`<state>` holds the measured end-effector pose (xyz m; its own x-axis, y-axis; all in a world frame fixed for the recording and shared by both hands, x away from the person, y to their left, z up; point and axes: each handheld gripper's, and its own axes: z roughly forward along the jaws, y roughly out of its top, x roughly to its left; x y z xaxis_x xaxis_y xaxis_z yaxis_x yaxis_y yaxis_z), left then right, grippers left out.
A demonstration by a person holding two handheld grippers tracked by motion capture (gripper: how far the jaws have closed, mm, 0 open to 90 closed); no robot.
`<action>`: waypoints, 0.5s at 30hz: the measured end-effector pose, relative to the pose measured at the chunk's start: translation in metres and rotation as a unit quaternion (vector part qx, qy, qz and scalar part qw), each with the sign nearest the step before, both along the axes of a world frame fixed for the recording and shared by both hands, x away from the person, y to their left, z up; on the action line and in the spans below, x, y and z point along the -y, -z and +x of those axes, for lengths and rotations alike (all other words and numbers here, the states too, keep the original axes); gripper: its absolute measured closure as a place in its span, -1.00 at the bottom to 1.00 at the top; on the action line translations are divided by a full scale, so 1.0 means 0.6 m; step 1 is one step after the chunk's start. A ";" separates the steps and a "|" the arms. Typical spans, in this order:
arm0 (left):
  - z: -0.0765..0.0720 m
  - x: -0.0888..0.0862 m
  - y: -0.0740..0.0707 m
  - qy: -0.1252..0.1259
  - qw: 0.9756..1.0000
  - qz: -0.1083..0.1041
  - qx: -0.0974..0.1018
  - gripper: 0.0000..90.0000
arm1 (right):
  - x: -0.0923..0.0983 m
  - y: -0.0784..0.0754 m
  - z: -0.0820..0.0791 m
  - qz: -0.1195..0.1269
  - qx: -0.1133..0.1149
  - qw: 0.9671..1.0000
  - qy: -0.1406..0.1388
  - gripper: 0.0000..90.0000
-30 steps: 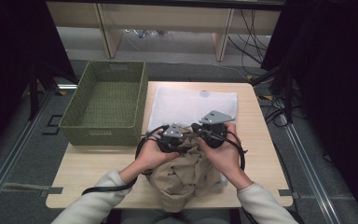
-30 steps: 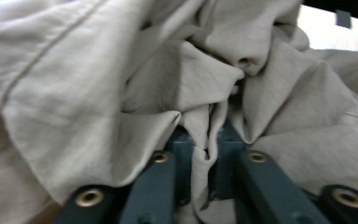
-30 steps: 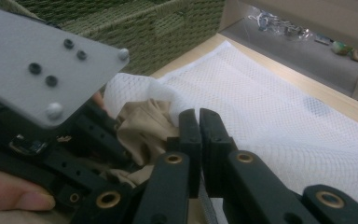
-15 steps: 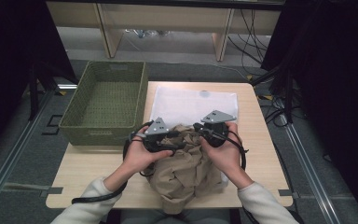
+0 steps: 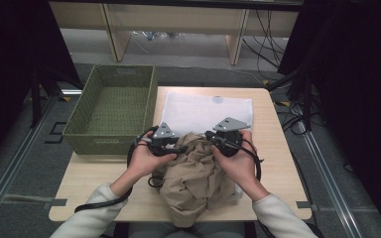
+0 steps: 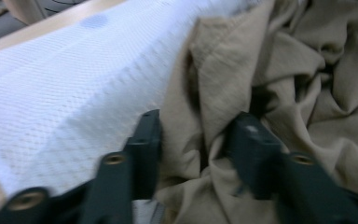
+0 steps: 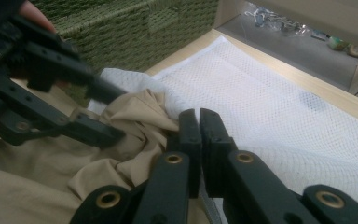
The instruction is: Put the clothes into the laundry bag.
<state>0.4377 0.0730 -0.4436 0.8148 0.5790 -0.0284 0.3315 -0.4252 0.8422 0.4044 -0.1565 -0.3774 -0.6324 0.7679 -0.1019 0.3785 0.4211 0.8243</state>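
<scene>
Leftmost, green basket; then your left gripper, jaws just closing, loosely straddling a fold of tan garment heaped at the table's near edge over white mesh; right gripper clenched on its edge.

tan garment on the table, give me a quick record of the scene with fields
garment: crumpled tan cloth at the near middle of the table
mesh: white mesh bag lies flat beyond it, its near edge under the cloth
basket: green woven basket at the table's left side, nothing visible inside
left tool: jaws apart, a fold of cloth between them, jaws just closing some
right tool: jaws together at the cloth's edge; whether they pinch it is hidden
</scene>
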 end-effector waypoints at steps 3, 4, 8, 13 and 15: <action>-0.004 0.010 -0.002 0.005 1.000 -0.002 -0.006 0.75 | -0.001 0.001 -0.001 0.000 -0.002 1.000 0.001 0.99; -0.007 0.014 -0.005 0.011 1.000 -0.010 -0.010 0.87 | -0.001 0.001 -0.001 0.003 -0.002 1.000 0.005 0.99; -0.025 0.030 -0.025 0.035 0.999 -0.019 0.000 0.96 | -0.001 0.001 -0.001 0.001 -0.001 1.000 0.003 0.99; -0.026 0.057 -0.025 0.050 0.999 0.002 0.011 0.96 | -0.004 -0.003 -0.003 0.004 0.003 1.000 -0.001 0.99; -0.014 0.064 -0.014 0.041 0.999 0.015 0.003 0.96 | -0.006 -0.005 -0.006 0.005 0.005 1.000 -0.006 0.99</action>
<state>0.4292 0.0349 -0.4351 0.8598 0.5107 -0.0069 0.2895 -0.4763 0.8302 0.4006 -0.1530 -0.3746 -0.6402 0.7616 -0.1007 0.3648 0.4167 0.8326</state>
